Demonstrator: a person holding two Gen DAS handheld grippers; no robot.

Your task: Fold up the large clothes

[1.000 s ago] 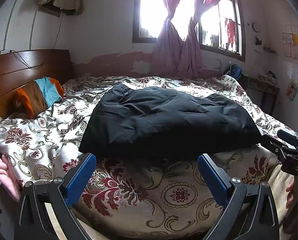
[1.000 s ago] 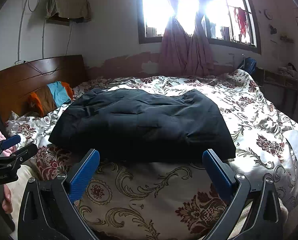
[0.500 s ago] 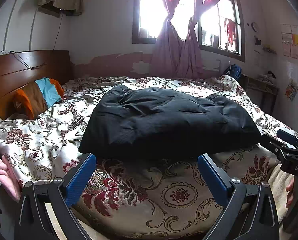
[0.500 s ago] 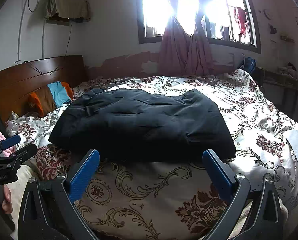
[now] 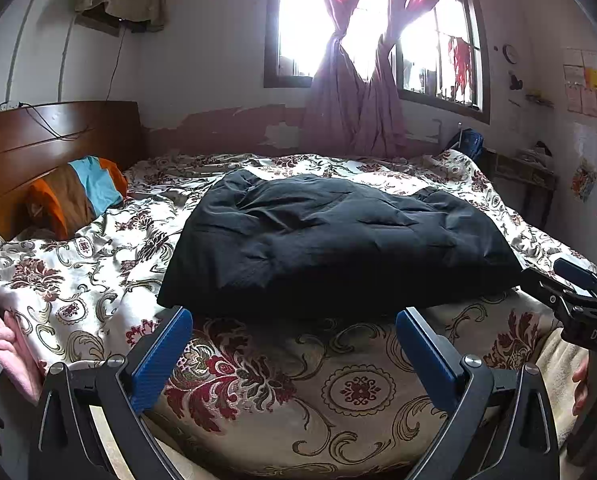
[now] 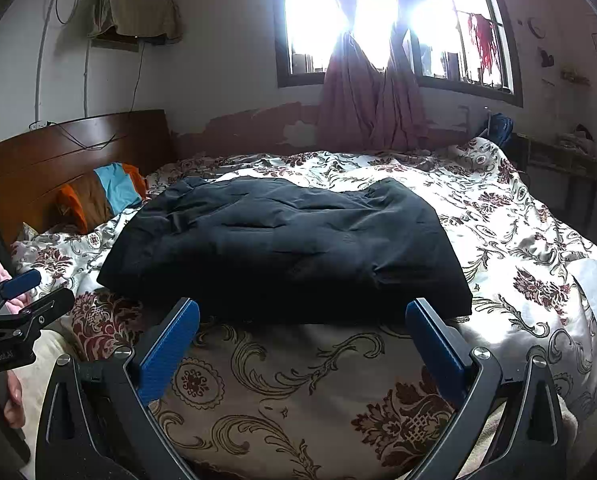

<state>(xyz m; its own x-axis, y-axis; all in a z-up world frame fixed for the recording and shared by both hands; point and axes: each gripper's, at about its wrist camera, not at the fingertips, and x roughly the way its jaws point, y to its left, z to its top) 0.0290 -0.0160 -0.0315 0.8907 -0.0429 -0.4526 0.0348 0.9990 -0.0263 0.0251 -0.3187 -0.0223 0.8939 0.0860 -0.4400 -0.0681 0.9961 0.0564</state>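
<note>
A large black padded garment (image 5: 338, 240) lies folded in a thick rectangle on the flowered bedspread (image 5: 78, 264); it also shows in the right wrist view (image 6: 286, 248). My left gripper (image 5: 294, 344) is open and empty, held just short of the garment's near edge. My right gripper (image 6: 302, 340) is open and empty too, also just in front of that edge. Each gripper shows from the side in the other's view: the right one (image 5: 578, 300) at the far right, the left one (image 6: 14, 312) at the far left.
A wooden headboard (image 5: 38, 140) and an orange, brown and blue pillow (image 5: 78, 196) are at the left. A window with pink curtains (image 5: 362, 80) is behind the bed. A small dark table (image 5: 526, 176) stands at the right wall. A pink cloth (image 5: 2, 344) lies at the left edge.
</note>
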